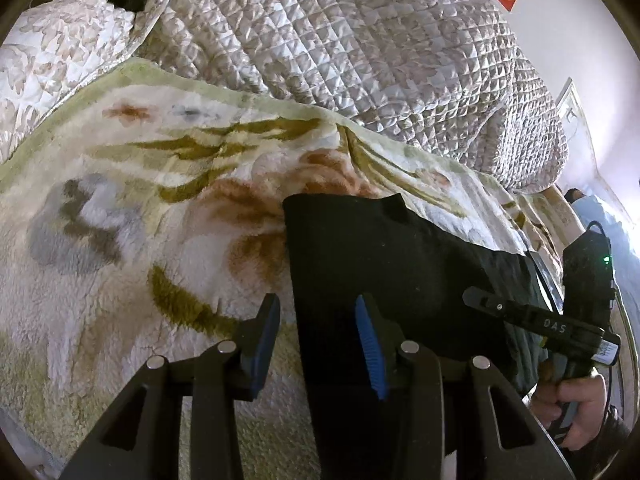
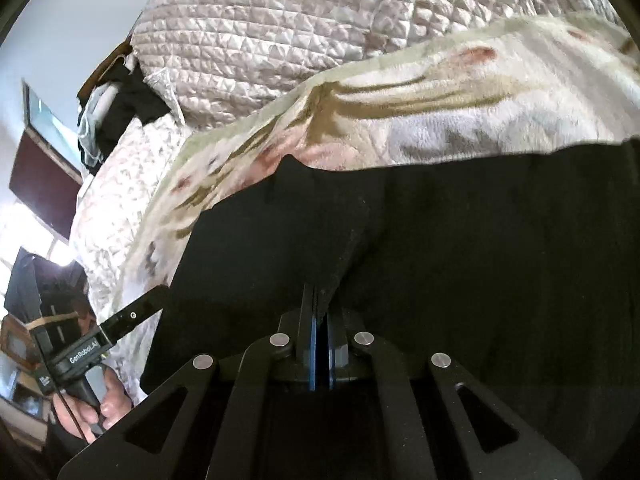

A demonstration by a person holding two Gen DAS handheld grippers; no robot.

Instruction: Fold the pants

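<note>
On the left-wrist view, the left gripper hangs with jaws spread and nothing between the blue pads; one pad sits over the near edge of the black pants, the other over the floral fleece blanket. The pants lie flat on that blanket, a small tab poking up at their far edge, with a quilted cover heaped behind. At the right edge a hand holds the right gripper, its tip low over the cloth.

From the right-wrist view, the right gripper shows jaws pressed together, and a ridge of black fabric rises to their tips, so it appears to pinch a fold of the pants. The left gripper reaches in from the lower left, held by a hand.

Risk, as judged: the pinch may catch only the top layer, so lifting would separate the layers and spoil the fold. With the left jaws empty, a one-sided lift could drag the pants askew across the fleece.
</note>
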